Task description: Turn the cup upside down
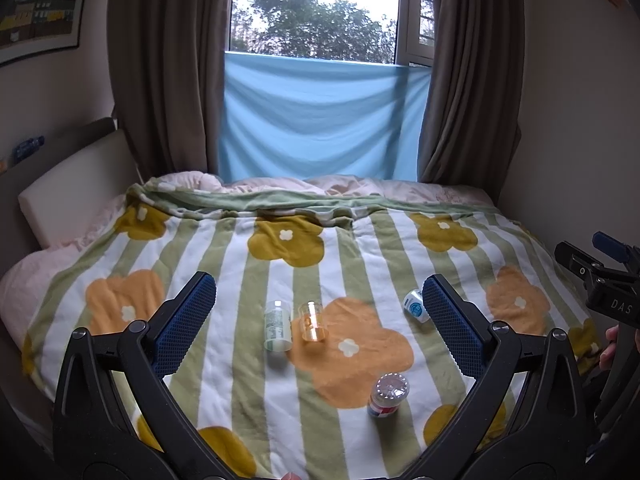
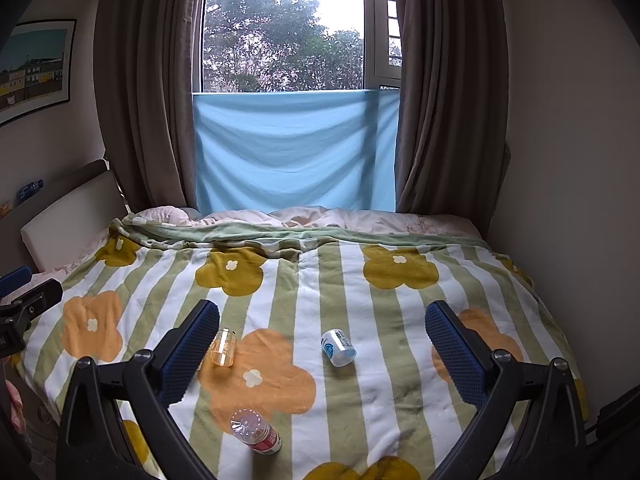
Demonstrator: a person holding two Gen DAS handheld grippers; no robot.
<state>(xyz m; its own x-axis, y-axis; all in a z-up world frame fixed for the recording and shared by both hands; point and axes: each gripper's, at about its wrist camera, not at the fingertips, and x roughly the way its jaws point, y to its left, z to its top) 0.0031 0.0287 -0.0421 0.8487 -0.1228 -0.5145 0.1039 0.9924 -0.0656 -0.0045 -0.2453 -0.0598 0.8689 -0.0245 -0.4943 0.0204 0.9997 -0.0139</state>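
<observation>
Several small cups rest on the flowered blanket. A green-labelled cup and a clear orange cup stand side by side, their wider ends down. A white and blue cup lies on its side. A clear cup with a red and blue label sits nearest, ribbed base upward. My left gripper hovers open above them, holding nothing. My right gripper is open too, with the white and blue cup just beyond its gap, the orange cup by its left finger and the red-labelled cup low down.
The bed fills the room between a padded headboard on the left and a wall on the right. Brown curtains and a blue cloth hang behind it. The right gripper's body shows at the right edge; the left one at the left edge.
</observation>
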